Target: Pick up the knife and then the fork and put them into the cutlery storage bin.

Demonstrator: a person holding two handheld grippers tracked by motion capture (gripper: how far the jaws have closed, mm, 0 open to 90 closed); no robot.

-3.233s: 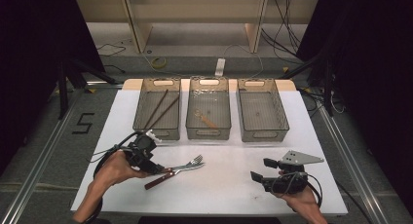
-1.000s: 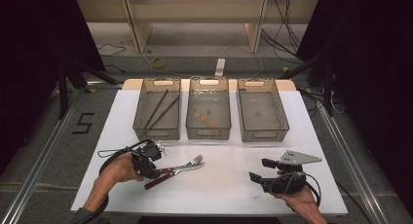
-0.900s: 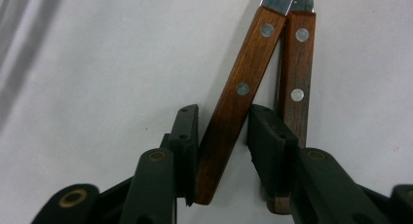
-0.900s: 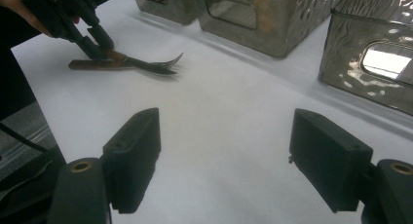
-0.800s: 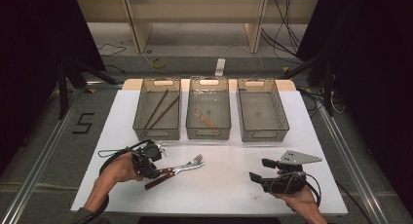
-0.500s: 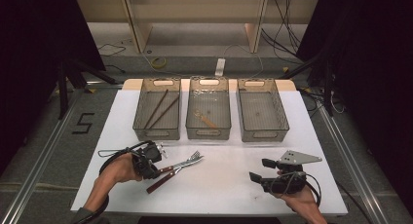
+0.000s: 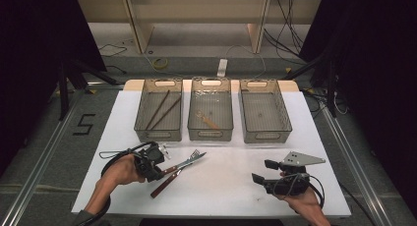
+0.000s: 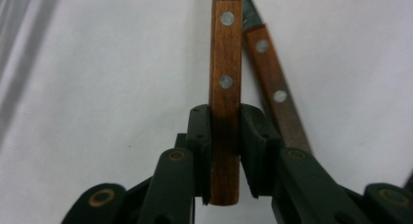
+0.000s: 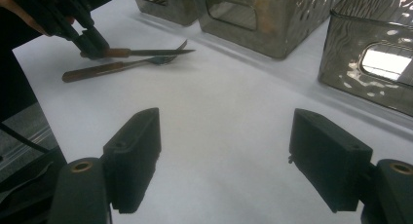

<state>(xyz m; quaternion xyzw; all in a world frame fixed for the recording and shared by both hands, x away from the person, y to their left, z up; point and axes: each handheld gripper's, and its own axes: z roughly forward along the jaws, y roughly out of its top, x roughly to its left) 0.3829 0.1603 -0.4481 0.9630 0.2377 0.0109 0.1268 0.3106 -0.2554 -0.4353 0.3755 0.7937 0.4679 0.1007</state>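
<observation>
A wood-handled knife (image 7: 189, 161) and a wood-handled fork (image 7: 164, 183) lie crossed on the white table (image 7: 231, 186), front left. My left gripper (image 7: 156, 171) has just been closing its jaws, and both pads now press the knife's riveted handle (image 8: 225, 87). The fork's handle (image 8: 275, 90) lies free beside it on the right. In the right gripper view the knife (image 9: 146, 52) sticks out level from the left gripper (image 9: 90, 41), above the fork (image 9: 112, 68). My right gripper (image 7: 262, 170) rests at the front right, open with nothing between its pads (image 9: 226, 156).
Three clear bins stand in a row at the back. The left bin (image 7: 142, 119) holds two dark sticks, the middle bin (image 7: 192, 123) a small wooden-handled utensil, and the right bin (image 7: 285, 119) shows a bare floor. The table's front edge runs just below both hands.
The left gripper's jaws have closed onto the knife handle, and the knife's tip has shifted slightly away from the fork. The right gripper has not moved.
</observation>
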